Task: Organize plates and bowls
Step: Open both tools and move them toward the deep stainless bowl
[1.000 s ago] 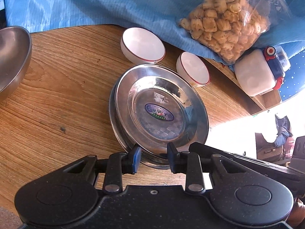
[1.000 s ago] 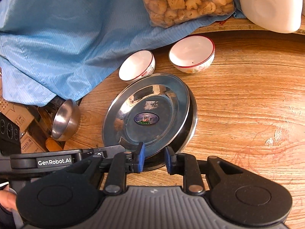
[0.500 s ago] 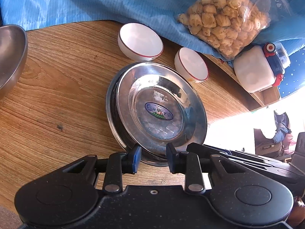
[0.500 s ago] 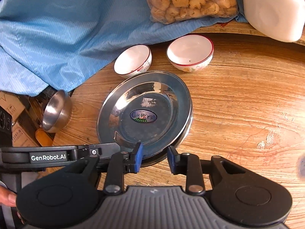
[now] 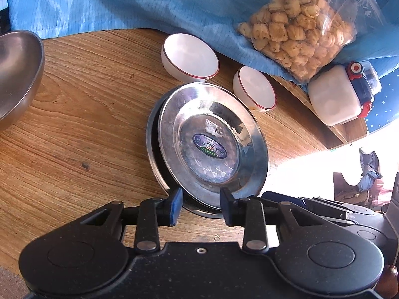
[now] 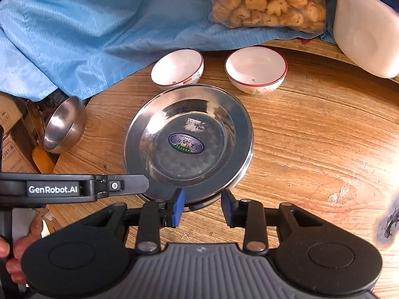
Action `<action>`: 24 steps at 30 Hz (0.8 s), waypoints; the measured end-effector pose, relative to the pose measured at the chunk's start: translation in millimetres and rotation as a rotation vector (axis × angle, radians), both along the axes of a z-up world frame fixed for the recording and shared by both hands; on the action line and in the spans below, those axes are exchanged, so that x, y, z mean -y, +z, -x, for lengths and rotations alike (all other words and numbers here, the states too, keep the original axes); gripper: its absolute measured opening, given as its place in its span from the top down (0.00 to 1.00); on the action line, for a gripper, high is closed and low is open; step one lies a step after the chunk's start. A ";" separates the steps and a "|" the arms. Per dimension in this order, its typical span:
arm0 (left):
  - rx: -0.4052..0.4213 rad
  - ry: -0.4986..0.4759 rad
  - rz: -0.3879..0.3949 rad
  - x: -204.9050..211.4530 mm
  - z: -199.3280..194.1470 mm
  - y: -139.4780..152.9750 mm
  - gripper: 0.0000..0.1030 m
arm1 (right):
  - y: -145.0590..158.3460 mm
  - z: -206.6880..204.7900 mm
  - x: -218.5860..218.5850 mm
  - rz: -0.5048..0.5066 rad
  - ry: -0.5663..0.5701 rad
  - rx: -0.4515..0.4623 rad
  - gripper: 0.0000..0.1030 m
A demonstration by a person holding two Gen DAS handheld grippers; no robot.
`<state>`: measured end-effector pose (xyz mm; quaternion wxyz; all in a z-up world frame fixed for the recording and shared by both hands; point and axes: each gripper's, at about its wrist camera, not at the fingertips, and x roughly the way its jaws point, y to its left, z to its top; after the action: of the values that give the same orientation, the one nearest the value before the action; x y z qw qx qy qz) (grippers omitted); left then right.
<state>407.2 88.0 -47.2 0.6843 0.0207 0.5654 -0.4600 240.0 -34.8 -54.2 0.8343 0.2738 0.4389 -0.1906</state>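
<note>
Two steel plates lie stacked on the wooden table (image 5: 82, 114). The top plate (image 5: 212, 144) (image 6: 187, 137) has an oval sticker and sits slightly off the lower plate (image 5: 151, 144) (image 6: 247, 162). My left gripper (image 5: 200, 205) straddles their near rim; its jaws are opening and the pads stand clear of the metal. My right gripper (image 6: 203, 206) does the same at the rim beside it, jaws opening, nothing pressed. Behind the plates stand two red-rimmed white bowls (image 5: 190, 57) (image 5: 255, 88). A steel bowl (image 5: 17, 74) (image 6: 64, 124) sits far left.
A blue cloth (image 5: 149, 5) covers the back of the table, with a bag of snacks (image 5: 299, 27) and a white container (image 5: 334, 99) on it. The table edge runs close on the right. Cardboard boxes (image 6: 10, 149) lie beyond the left edge. A hand (image 6: 15, 249) holds the left gripper.
Both grippers' jaws have widened around the plate rim. The top plate has settled lower onto the one beneath. The right wrist view has rolled slightly.
</note>
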 end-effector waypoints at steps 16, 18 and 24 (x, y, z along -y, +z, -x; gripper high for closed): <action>0.142 0.122 0.039 -22.9 -9.9 23.2 0.02 | 12.5 -6.3 -1.1 0.062 -0.026 0.001 0.15; 0.176 0.181 0.040 -30.6 -14.8 29.2 0.01 | 13.3 -10.9 -3.0 0.072 -0.017 0.003 0.12; 0.260 0.403 0.038 -69.3 -39.6 46.9 0.01 | 19.5 -32.6 -14.9 0.121 0.048 0.049 0.02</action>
<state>446.8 157.3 -0.4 0.8296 -0.0467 0.4565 -0.3182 272.6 -19.9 -34.6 0.8642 0.2168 0.4124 -0.1901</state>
